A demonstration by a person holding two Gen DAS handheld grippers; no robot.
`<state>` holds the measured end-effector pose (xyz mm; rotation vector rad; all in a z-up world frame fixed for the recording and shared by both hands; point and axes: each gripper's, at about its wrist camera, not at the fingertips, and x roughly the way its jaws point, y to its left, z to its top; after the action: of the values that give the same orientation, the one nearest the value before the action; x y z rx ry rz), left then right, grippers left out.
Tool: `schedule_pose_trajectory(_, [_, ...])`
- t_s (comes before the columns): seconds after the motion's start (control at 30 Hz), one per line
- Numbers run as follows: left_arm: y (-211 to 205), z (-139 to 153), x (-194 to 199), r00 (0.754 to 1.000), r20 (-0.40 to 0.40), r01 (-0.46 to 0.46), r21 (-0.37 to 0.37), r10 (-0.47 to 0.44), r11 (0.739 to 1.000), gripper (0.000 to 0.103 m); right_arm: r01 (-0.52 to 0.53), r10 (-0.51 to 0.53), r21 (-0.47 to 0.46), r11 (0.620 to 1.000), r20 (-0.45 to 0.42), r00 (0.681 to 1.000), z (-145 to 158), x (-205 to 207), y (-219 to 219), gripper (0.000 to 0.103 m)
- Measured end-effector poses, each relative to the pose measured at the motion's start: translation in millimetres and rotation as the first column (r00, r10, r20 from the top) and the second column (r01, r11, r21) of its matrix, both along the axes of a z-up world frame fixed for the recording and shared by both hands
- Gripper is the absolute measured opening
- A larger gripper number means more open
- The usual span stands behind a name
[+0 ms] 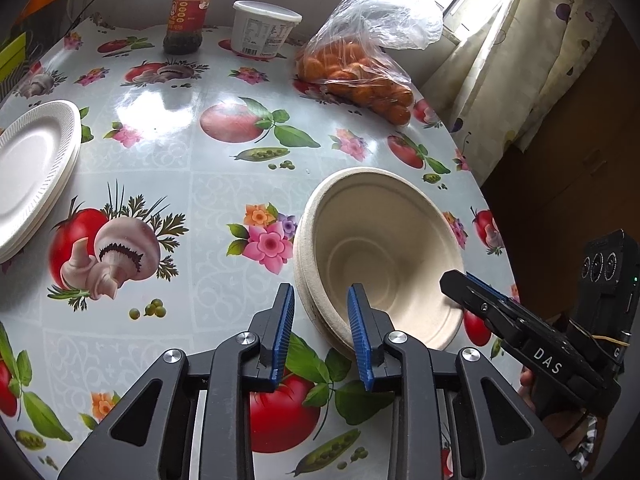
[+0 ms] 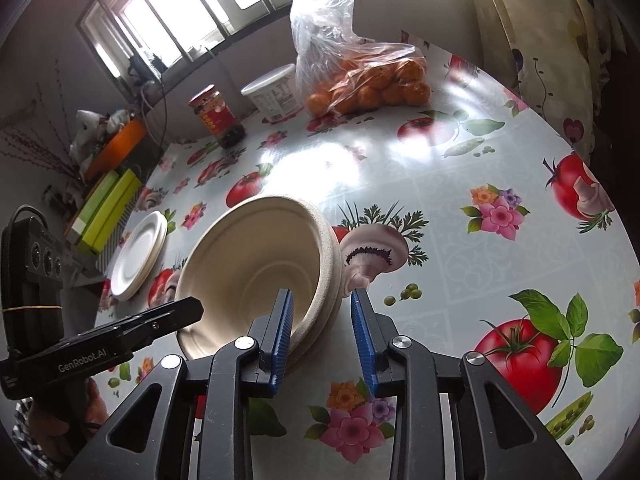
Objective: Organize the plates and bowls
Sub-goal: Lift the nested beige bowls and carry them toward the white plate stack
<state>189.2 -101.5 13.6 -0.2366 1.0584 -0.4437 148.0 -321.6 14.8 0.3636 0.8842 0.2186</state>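
Observation:
A stack of nested beige paper bowls (image 1: 384,248) (image 2: 256,264) stands on the flowered tablecloth. My left gripper (image 1: 322,296) straddles the stack's near-left rim: its left pad is just outside the wall and its right pad is inside the bowl, with a gap showing. My right gripper (image 2: 320,296) (image 1: 456,282) straddles the opposite rim, left pad inside and right pad outside, also with a small gap. The left gripper (image 2: 192,308) reaches the rim from the far side in the right wrist view. A stack of white foam plates (image 1: 32,172) (image 2: 138,256) lies apart on the table.
At the table's far side stand a red-labelled jar (image 1: 188,16) (image 2: 218,118), a white tub (image 1: 262,28) (image 2: 276,94) and a plastic bag of oranges (image 1: 356,76) (image 2: 368,80). The round table edge (image 1: 484,200) curves close to the bowls; a curtain (image 1: 532,48) hangs beyond.

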Motion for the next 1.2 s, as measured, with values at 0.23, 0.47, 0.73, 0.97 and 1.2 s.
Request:
schedule_pose_trajectory(0.23, [-1.2,0.6,-0.4,1.000,0.003,-0.002,0.003,0.002,1.000,0.026,0.000,0.000,-0.008,1.000,0.000,1.000,0.8,-0.2,1.9,0.022])
schedule_pose_trajectory(0.47, [-1.0,0.3,-1.0,1.000,0.003,-0.006,0.009,0.006,1.000,0.025,0.001,-0.001,-0.016,1.000,0.000,1.000,0.7,0.6,2.2,0.020])
schedule_pose_trajectory(0.73, [-1.8,0.2,-1.1,1.000,0.004,-0.005,0.019,0.005,1.000,0.025,0.004,-0.004,-0.020,1.000,-0.002,1.000,0.7,1.6,2.7,0.020])
schedule_pose_trajectory(0.97, [-2.9,1.2,-1.3,1.000,0.007,-0.004,0.033,0.004,0.999,0.025,0.013,-0.013,-0.024,1.000,-0.007,1.000,0.3,2.6,1.1,0.019])
schedule_pose_trajectory(1.2, [-2.4,3.0,-1.5,1.000,0.012,-0.001,0.038,0.001,0.999,0.025,0.019,-0.019,-0.010,1.000,-0.010,1.000,2.4,2.9,0.2,0.019])
